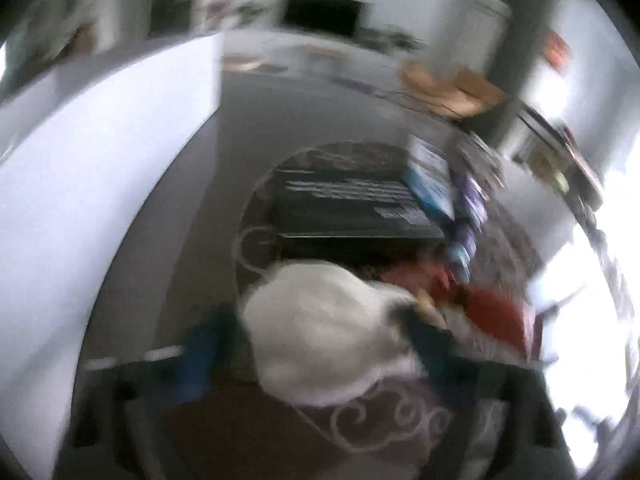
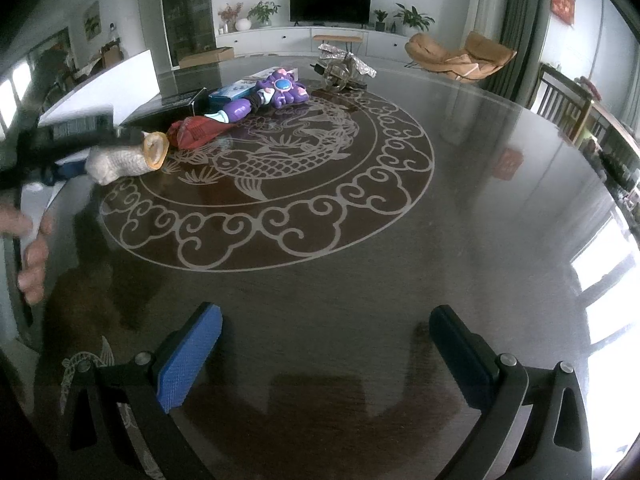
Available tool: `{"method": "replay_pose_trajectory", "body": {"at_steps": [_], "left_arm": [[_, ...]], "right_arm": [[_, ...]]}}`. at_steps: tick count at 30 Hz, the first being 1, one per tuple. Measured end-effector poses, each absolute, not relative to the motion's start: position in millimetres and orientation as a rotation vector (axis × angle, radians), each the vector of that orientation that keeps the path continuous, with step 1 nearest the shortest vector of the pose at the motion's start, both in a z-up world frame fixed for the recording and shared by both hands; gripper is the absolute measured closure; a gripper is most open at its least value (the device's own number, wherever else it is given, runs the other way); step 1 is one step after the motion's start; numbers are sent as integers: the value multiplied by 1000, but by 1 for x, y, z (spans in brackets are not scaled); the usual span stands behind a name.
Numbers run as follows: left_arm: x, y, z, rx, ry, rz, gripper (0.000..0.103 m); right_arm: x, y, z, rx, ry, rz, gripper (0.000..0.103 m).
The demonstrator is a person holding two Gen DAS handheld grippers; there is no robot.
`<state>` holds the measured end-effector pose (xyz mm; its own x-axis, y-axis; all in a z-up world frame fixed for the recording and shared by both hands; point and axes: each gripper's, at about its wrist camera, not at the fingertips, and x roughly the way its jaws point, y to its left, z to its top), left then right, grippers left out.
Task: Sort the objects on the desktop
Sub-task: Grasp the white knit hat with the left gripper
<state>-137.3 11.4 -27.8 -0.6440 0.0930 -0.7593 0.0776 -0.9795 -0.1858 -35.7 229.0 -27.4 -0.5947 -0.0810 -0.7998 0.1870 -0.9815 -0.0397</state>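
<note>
My left gripper (image 1: 316, 344) is shut on a white plush toy (image 1: 328, 328) with a tan end; the left wrist view is blurred by motion. In the right wrist view the same toy (image 2: 120, 160) hangs in the left gripper (image 2: 86, 142) just above the table at the left. Behind it lie a red object (image 2: 196, 132), a purple toy wand (image 2: 268, 94), a black box (image 2: 168, 106), a blue-white box (image 2: 236, 90) and a silver foil object (image 2: 344, 64). My right gripper (image 2: 324, 360) is open and empty over the near table.
A dark round table (image 2: 400, 260) with a pale fish-and-cloud pattern carries everything. A white box or board (image 2: 104, 88) stands at the far left edge. Chairs (image 2: 560, 100) stand at the right rim. A person's hand (image 2: 32, 248) holds the left gripper.
</note>
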Motion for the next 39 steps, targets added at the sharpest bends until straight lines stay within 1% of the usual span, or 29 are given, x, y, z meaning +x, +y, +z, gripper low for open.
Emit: {"method": "replay_pose_trajectory", "body": {"at_steps": [2,5,8,9,10,12,14,18,20,21,22,23,25,26,28,29,32,33,34,35,36,39], "left_arm": [[-120,12,-30,-1284,-251,2784,41],[-82,4,-33,-1263,-247,2739,41],[-55,-7,-36,-1252,-311,2737,28],[-51,-10,-37,-1258,-328,2741,19],[-48,-13,-38,-1258,-353,2740,13],[-45,-18,-35,-1223,-413,2738,12],[-49,-15,-33,-1203,-422,2752,12],[-65,-11,-35,-1239,-398,2758,12],[-78,1,-32,-1270,-336,2743,12],[-79,2,-32,-1272,-335,2731,12],[-77,2,-32,-1262,-340,2739,24],[-75,0,-32,-1259,-353,2750,34],[-71,-8,-32,-1249,-389,2744,46],[-68,-11,-32,-1248,-390,2744,49],[-60,-17,-32,-1247,-386,2740,50],[-54,-19,-32,-1249,-373,2744,50],[-47,-16,-31,-1253,-339,2742,50],[-45,-15,-31,-1253,-327,2744,50],[-45,-13,-31,-1254,-314,2747,50],[-45,-13,-31,-1254,-315,2748,50],[-44,-15,-31,-1255,-331,2743,50],[-44,-19,-32,-1248,-372,2734,50]], "right_arm": [[-35,229,-27,1329,184,-2675,0],[-35,228,-27,1326,195,-2680,0],[-34,227,-26,1322,208,-2686,0],[-34,227,-26,1322,209,-2687,0],[-35,227,-26,1322,208,-2687,0],[-35,227,-26,1323,207,-2686,0],[-33,227,-26,1318,209,-2698,0],[-31,223,-25,1303,256,-2719,0],[-30,222,-25,1295,274,-2731,0],[-28,222,-25,1290,276,-2738,0],[-28,221,-24,1287,281,-2740,0],[-28,221,-25,1286,276,-2732,0],[-34,224,-26,1302,212,-2650,0],[-40,225,-27,1321,184,-2617,0],[-52,222,-20,1310,150,-2592,1],[-63,214,-7,1256,139,-2576,1],[-97,181,30,1120,194,-2502,1],[-114,164,35,1132,249,-2439,4],[-130,148,36,1171,307,-2370,10],[-150,127,31,1239,373,-2264,29],[-162,114,25,1297,413,-2196,46],[-185,87,1,1445,519,-2058,47]]}}
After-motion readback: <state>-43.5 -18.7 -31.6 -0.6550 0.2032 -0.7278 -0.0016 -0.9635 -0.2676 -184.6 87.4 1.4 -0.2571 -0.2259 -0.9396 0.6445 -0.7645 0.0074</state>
